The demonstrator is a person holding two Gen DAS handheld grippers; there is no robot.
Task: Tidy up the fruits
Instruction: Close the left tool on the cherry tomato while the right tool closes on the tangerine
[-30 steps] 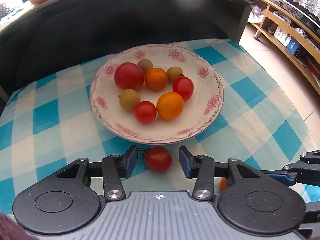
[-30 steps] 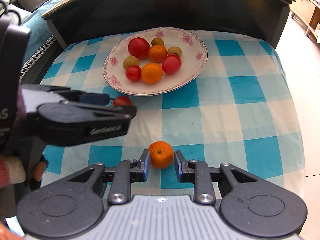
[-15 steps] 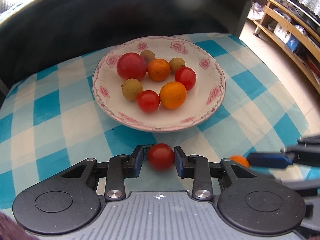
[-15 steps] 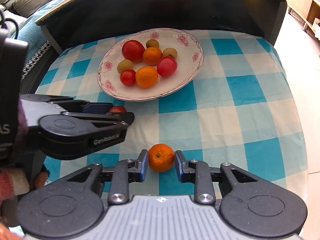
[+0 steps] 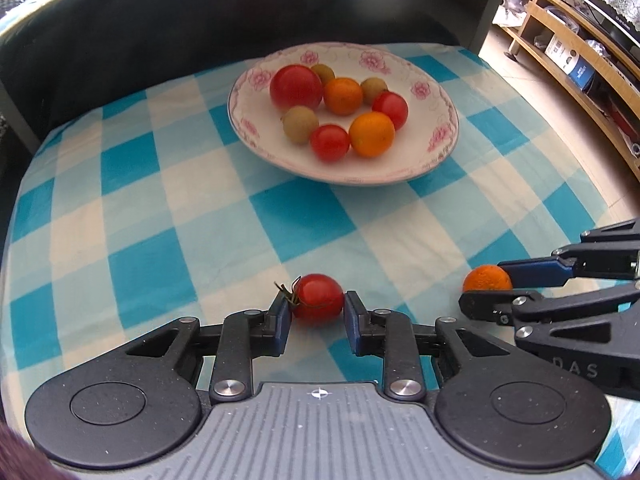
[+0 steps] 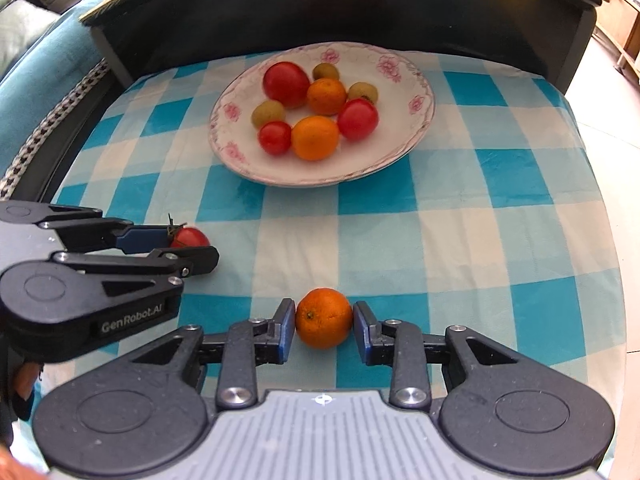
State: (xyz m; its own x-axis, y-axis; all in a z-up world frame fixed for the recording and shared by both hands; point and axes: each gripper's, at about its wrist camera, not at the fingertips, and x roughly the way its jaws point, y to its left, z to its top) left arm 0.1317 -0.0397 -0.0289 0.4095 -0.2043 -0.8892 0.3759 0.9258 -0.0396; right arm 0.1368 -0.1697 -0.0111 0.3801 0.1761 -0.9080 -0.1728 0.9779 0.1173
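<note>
Bare checkered tablecloth [image 5: 300,216] fills mid-frame up to the floral plate [image 5: 436,148] of fruit at upper centre. A dark curved backboard [image 5: 240,12] closes the top; the cloth's right edge lies open.

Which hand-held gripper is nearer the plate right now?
Neither clearly. The left hand-held gripper, shut on the tomato, and the right hand-held gripper, shut on the orange, both sit short of the plate.

Four tomatoes [image 6: 286,83], three oranges [image 6: 315,137] and three longans [image 6: 268,113] are showing around one plate [image 6: 416,120].
</note>
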